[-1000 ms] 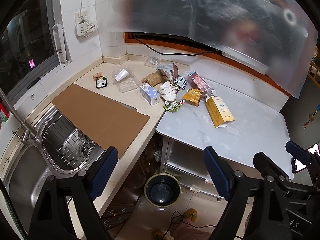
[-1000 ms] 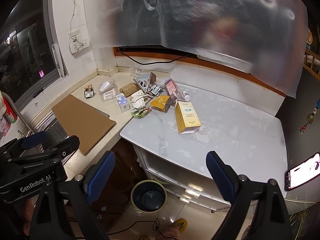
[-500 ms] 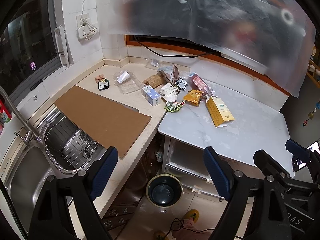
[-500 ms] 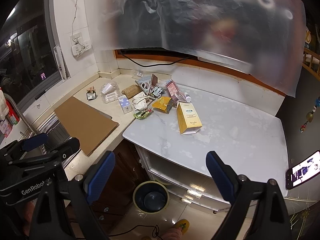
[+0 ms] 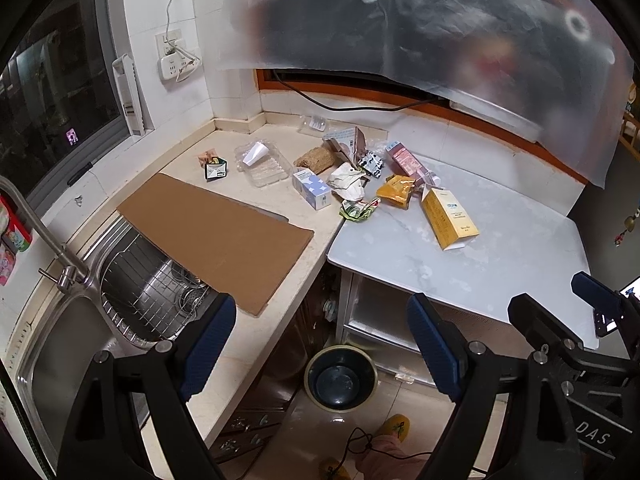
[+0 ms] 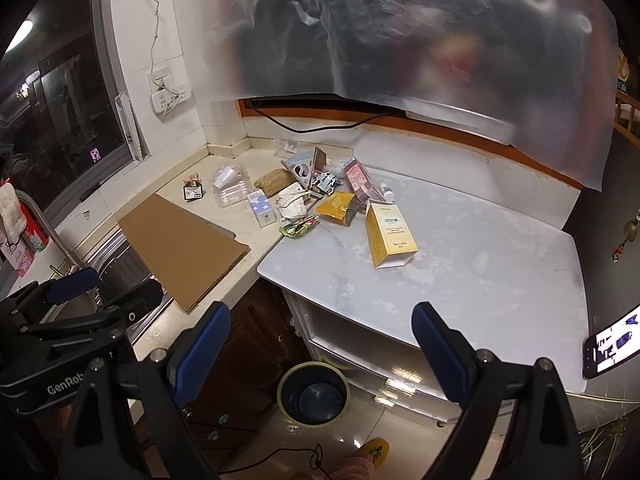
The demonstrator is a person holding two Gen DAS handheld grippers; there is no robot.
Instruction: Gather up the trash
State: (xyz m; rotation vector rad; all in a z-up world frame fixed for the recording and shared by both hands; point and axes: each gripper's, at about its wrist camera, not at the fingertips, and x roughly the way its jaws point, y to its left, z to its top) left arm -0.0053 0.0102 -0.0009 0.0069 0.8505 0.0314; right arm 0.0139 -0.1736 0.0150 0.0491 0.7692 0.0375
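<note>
A heap of trash lies at the counter's back: a yellow carton [image 5: 450, 217] [image 6: 390, 233], an orange pouch [image 5: 396, 191] [image 6: 338, 207], a pink carton [image 5: 404, 161] [image 6: 360, 181], a small blue-white box [image 5: 312, 189] [image 6: 262, 208], crumpled white paper [image 5: 347, 181], a green wrapper [image 5: 358, 210] [image 6: 298, 227] and a clear plastic tray [image 5: 262, 163]. A round bin [image 5: 340, 378] [image 6: 314, 394] stands on the floor below. My left gripper [image 5: 322, 346] and right gripper [image 6: 320, 350] are both open and empty, held well back above the floor.
A brown cardboard sheet [image 5: 214, 236] lies partly over the steel sink [image 5: 132, 300]. The white marble table [image 5: 500, 256] adjoins the beige counter. A phone [image 6: 612, 346] lies at the table's right edge. A slippered foot [image 5: 394, 426] and a cable are on the floor.
Both grippers have drifted slightly, so the counter and trash shift a little in view. Nothing was grasped or moved.
</note>
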